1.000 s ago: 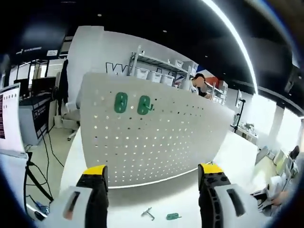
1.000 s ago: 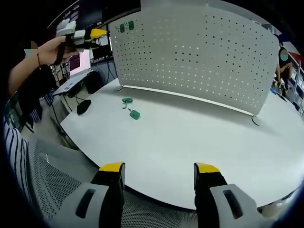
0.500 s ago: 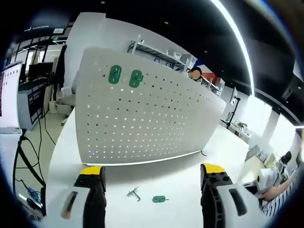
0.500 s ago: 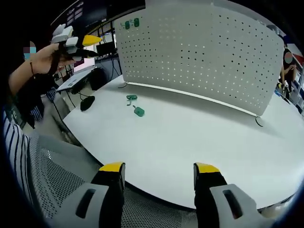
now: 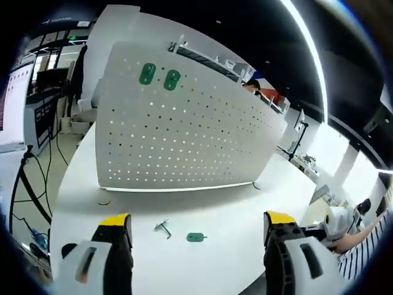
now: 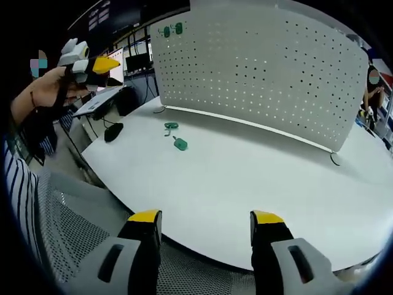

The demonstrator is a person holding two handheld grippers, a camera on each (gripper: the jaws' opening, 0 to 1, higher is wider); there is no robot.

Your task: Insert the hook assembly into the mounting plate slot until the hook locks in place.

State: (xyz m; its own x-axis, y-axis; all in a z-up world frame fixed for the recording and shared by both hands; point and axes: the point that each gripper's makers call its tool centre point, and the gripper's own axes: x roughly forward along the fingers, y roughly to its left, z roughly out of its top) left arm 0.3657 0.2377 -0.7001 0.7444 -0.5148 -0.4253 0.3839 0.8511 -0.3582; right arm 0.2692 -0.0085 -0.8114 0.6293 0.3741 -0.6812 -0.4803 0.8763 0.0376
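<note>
Your left gripper point(image 5: 193, 230) has dropped toward the table point(image 5: 245, 246) (jaws apart, empty). You're approaching; next, pick up the hook point(image 5: 163, 228) beside the green plate point(image 5: 195, 236). Right gripper point(image 6: 206, 224) hangs parted.

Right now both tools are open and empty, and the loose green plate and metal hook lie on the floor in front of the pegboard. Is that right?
Not quite. The green plate and metal hook lie on the white table, not the floor, as the left gripper view shows. The rest holds: left tool and right tool are open and empty, in front of the pegboard.
</note>
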